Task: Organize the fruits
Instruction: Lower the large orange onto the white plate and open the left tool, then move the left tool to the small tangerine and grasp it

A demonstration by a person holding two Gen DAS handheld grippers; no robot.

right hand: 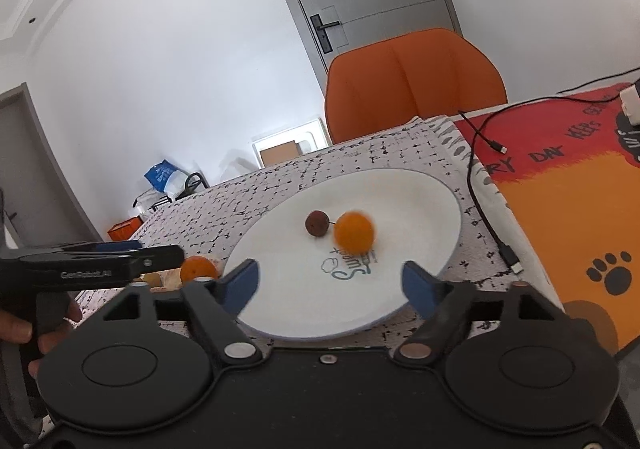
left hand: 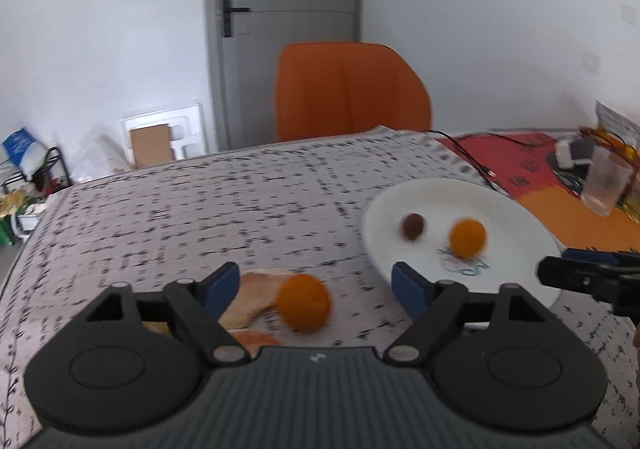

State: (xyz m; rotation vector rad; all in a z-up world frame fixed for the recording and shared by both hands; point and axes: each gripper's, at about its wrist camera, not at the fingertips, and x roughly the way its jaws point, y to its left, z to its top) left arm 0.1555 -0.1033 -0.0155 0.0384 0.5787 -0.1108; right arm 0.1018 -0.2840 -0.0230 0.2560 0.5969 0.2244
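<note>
Between the blue pads of my open left gripper (left hand: pixel 316 283), an orange (left hand: pixel 304 301) lies on the patterned cloth. It is nearer the left pad, and no pad presses it. Pale peel-like pieces (left hand: pixel 252 297) lie beside it. A white plate (left hand: pixel 512 221) to the right holds a second orange (left hand: pixel 467 239) and a small brown fruit (left hand: pixel 413 226). In the right wrist view my right gripper (right hand: pixel 330 283) hangs open over the near part of the plate (right hand: pixel 420 209). Ahead of its pads are the blurred orange (right hand: pixel 354 231) and the brown fruit (right hand: pixel 316 224), with nothing between the pads.
An orange chair (right hand: pixel 412 81) stands behind the table, before a grey door. A red and orange mat (right hand: pixel 560 189) covers the table's right side, with a black cable (right hand: pixel 492 185) across it. A clear glass (left hand: pixel 604 185) stands at the far right.
</note>
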